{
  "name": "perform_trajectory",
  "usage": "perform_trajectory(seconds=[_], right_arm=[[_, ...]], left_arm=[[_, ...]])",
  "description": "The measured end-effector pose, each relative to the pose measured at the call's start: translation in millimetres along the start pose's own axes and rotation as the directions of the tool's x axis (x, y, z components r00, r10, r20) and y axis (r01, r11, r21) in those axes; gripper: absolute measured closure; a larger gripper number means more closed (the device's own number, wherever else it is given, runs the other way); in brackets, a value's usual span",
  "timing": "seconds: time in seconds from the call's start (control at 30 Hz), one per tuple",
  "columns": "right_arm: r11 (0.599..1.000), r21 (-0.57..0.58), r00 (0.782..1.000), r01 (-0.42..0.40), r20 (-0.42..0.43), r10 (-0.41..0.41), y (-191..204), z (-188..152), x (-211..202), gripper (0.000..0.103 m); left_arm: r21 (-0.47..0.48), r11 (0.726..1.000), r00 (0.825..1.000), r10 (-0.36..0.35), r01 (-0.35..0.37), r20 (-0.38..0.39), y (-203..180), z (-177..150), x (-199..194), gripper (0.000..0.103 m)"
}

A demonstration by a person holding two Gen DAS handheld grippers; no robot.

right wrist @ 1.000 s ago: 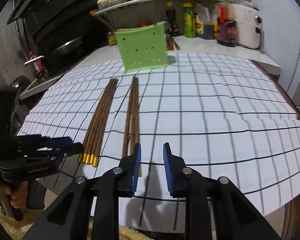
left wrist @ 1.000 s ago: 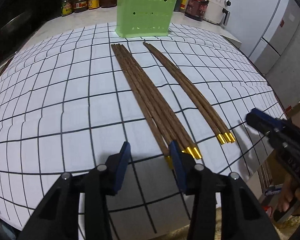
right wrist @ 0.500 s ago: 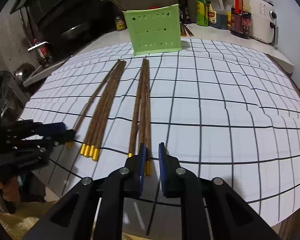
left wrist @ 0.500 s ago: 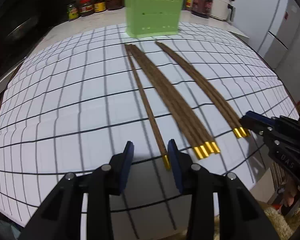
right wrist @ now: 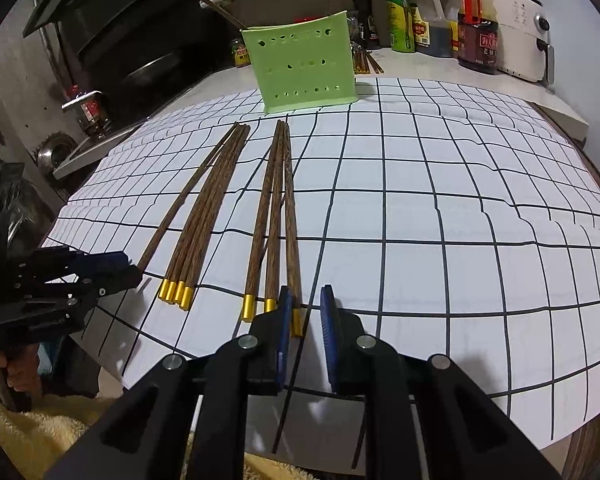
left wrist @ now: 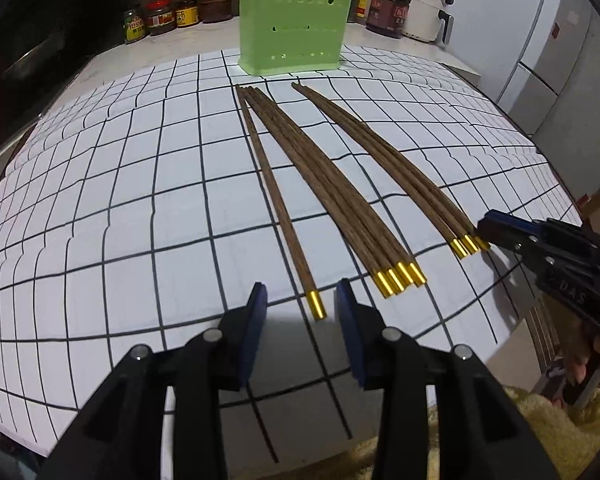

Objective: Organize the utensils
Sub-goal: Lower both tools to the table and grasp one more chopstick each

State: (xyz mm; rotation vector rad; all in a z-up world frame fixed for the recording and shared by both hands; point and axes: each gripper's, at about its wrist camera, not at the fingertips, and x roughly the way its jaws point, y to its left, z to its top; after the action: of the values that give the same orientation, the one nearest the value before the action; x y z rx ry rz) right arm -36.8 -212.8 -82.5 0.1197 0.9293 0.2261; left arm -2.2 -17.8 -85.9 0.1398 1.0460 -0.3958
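On the gridded sheet (left wrist: 140, 208) lie eight wooden chopsticks with gold caps, all pointing toward the green utensil holder (left wrist: 296, 32) at the far edge. One single chopstick (left wrist: 278, 208) lies apart on the left, its gold cap between the fingers of the left gripper (left wrist: 302, 304), whose jaws stand apart without touching it. Just beside it sits a tight bundle of four chopsticks (left wrist: 332, 188), caps together. Well to the right lies a group of three chopsticks (right wrist: 276, 216); the rightmost one's gold cap sits between the fingers of the right gripper (right wrist: 305, 312), close against the left pad. Those jaws have just been opening a little and stand narrowly apart, a gap showing on the right side; I cannot tell whether the left pad touches the cap. One more chopstick leans out of the holder's top.

Under the chopsticks, the sheet is white with black lines, spread over a table. Behind the holder runs a pale counter (right wrist: 420, 68) with four jars (left wrist: 176, 16) on the left, a row of sauce and oil bottles (right wrist: 476, 36), and a white air fryer (right wrist: 520, 48). A dark range hood and stove (right wrist: 140, 52) fill the left, a grey refrigerator (left wrist: 560, 52) the right. A hand (right wrist: 20, 372) grips each tool's handle.
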Motion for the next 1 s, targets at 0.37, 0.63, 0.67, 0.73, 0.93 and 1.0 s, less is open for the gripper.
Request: perform_trajectory(seconds=[0.37,0.63,0.67,0.73,0.93,1.0], right_arm=[[0.996,-0.072,0.999,0.044,-0.007,-0.045,17,7,10,0.085],[0.994,-0.094,0.998,0.049,-0.039,-0.053,18,8,11,0.081],[0.995,-0.095,0.998,0.044,-0.047,-0.049,18,7,12,0.079],[0.993,-0.105,0.997,0.056,-0.051,-0.062,20,5,13,0.076],[0.995,-0.079,0.997,0.067,-0.018,-0.069,16,4,14,0.076],[0.995,-0.073,0.997,0.067,-0.017,-0.069,15,2,12,0.076]], left_arm=[[-0.010,0.998,0.998,0.059,-0.059,-0.011,6,4,3,0.070],[-0.037,0.993,0.994,0.111,-0.111,-0.018,7,6,4,0.070],[-0.042,0.992,0.993,0.114,-0.115,-0.018,8,7,4,0.070],[-0.051,0.991,0.992,0.122,-0.123,-0.017,10,8,5,0.070],[-0.083,0.988,0.991,0.131,-0.131,-0.007,15,7,4,0.070],[-0.093,0.989,0.994,0.113,-0.113,-0.002,18,4,1,0.070]])
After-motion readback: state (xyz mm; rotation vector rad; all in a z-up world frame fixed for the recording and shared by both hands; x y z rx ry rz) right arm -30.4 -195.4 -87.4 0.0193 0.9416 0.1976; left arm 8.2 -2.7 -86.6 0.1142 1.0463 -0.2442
